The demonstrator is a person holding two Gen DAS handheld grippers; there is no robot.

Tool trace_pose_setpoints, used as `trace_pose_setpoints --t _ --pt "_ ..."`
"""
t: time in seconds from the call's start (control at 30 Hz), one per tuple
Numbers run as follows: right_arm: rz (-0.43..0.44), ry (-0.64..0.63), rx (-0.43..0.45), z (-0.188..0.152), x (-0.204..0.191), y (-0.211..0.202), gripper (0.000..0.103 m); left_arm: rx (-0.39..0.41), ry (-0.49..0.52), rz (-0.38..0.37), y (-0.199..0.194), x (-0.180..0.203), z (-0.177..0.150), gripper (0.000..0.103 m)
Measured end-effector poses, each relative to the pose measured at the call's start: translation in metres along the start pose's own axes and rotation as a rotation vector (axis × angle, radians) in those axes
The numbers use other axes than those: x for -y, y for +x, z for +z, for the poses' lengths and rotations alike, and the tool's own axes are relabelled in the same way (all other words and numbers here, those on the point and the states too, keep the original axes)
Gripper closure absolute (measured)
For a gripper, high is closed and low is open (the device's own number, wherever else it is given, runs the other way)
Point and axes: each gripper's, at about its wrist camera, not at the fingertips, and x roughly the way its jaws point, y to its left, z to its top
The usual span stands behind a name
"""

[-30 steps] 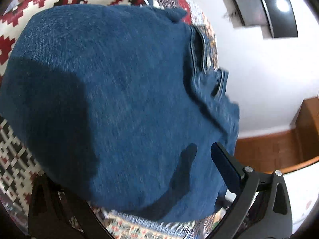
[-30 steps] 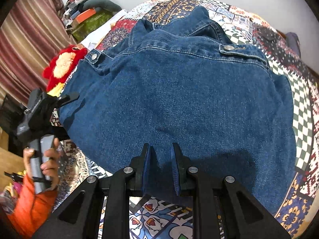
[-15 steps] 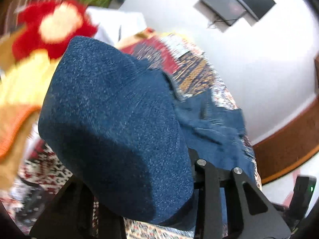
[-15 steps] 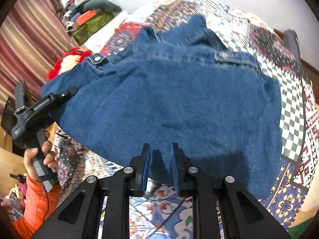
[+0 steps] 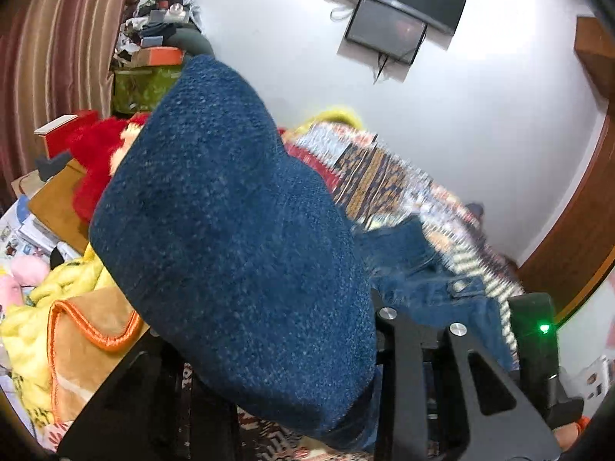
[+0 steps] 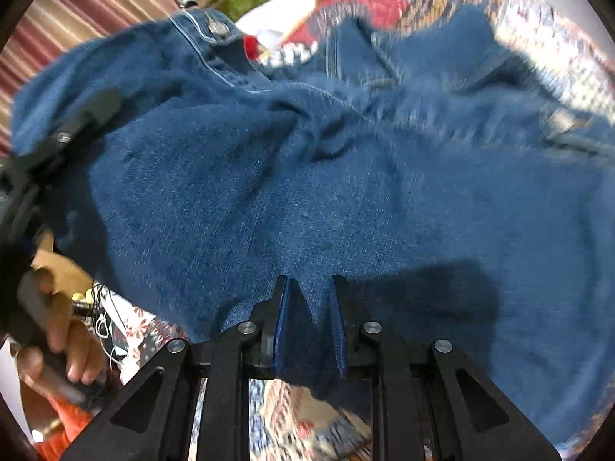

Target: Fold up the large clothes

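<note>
A dark blue denim jacket is lifted off the patterned bedspread. My right gripper is shut on the jacket's lower edge, with cloth pinched between its fingers. In the left wrist view a big fold of the jacket drapes over my left gripper and hides its fingertips; the cloth hangs from it, so it is shut on the denim. The rest of the jacket trails onto the bed. The left gripper also shows at the left of the right wrist view, held by a hand.
A red plush toy, yellow and tan blankets and stacked clutter lie to the left of the bed. A white wall with a mounted screen is behind. A wooden door frame is at right.
Both grippers have lifted the jacket's edge up off the bed and carried it toward the collar. The left gripper shut on the denim and swung upward, now facing the wall.
</note>
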Motion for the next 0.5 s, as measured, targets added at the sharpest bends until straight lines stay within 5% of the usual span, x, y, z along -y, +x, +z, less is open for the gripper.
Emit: trace_pose_setpoints --t 0.13,0.33,0.5 --pt "0.053 0.045 -0.038 0.002 0.012 0.021 0.086 -0.025 0.06 0.07 0.017 0.013 -0.012 0.069" --pt "0.212 0.201 -0.109 0.004 0.054 0.001 0.086 0.036 0.175 0.065 0.013 0.046 -0.007 0.069" --pt "0.093 0.179 0.026 -0.018 0.088 -0.071 0.086 0.119 0.367 0.004 0.004 0.121 -0.001 0.069"
